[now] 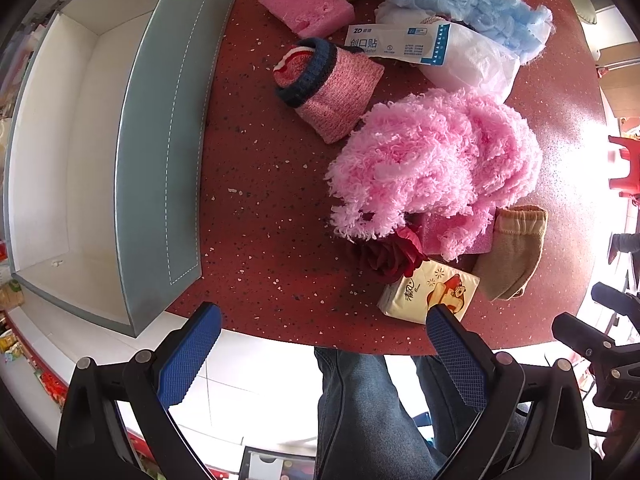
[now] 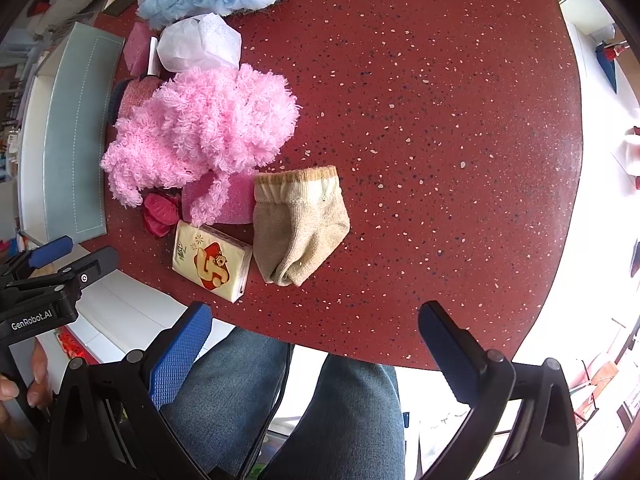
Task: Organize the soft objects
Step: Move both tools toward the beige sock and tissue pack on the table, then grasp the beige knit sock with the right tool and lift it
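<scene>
- Left gripper and right gripper: both spread wide, holding nothing.
- Pink fluffy pile sits centre-table, beige sock at its 5 o'clock.
- Only the left view shows the box's white interior, at 9 o'clock.
- Only the right view catches a hand.

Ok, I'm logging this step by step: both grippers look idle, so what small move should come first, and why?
Probably bring the right gripper forward over the beige sock. Both it and the left gripper are open and hold nothing, the box looks empty, and the sock lies flat, apart from the pile, nearest that gripper.
</scene>
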The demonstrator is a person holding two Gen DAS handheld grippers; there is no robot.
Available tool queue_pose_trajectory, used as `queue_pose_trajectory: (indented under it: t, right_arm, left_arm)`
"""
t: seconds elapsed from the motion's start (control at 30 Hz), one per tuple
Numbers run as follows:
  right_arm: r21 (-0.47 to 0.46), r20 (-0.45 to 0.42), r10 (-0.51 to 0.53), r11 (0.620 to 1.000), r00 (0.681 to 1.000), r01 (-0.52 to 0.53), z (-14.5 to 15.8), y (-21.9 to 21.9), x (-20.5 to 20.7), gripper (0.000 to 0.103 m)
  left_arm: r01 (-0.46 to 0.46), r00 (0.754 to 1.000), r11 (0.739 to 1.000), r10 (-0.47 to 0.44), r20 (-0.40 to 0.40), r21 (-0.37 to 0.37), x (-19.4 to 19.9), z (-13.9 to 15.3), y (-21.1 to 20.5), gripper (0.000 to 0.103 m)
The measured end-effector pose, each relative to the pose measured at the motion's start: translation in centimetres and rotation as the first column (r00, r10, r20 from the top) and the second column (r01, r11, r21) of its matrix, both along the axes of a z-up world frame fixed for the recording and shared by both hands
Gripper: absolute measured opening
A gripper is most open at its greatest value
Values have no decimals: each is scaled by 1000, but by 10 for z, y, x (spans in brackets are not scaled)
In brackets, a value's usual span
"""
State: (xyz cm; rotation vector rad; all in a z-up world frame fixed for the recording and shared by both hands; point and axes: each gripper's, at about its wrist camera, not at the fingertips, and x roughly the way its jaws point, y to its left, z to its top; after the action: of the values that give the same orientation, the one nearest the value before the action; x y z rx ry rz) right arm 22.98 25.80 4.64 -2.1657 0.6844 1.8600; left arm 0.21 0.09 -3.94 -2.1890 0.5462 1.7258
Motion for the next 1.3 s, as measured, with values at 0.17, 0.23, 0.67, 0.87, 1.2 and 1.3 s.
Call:
queue_pose_trajectory:
  t: [0.17,0.23,0.67,0.87,1.2,1.3]
  right_arm:
    - [-18,-13,-2,1000,1000,1,-2,1,0,103]
    - [-23,-14,-2,1000,1000,2,-2,2,-1,103]
    - [3,-12,-39,999,999,39,-10,7,3,103]
    - [20,-23,-54,998,998,54,-30,0,2,103]
    - [43,-88,-30,998,996,34,-49,-13,-19,103]
    - [59,-79,-6,998,997,11,-55,-19,-35,103]
  left_arm:
    - [-5,1000,1000,5,6,10,0,-1,-2,103]
    - [-8,1000,1000,8,6,3,0,-1,-2,103]
    - [-51,997,999,52,-58,19,0,-15,-2,103]
    - [-137,988,989,140,-58,62,-1,-38,0,103]
    - [-163,981,982,172,-85,98,-8,-60,10,103]
    - [-176,979,980,184,-92,89,-7,-69,12,103]
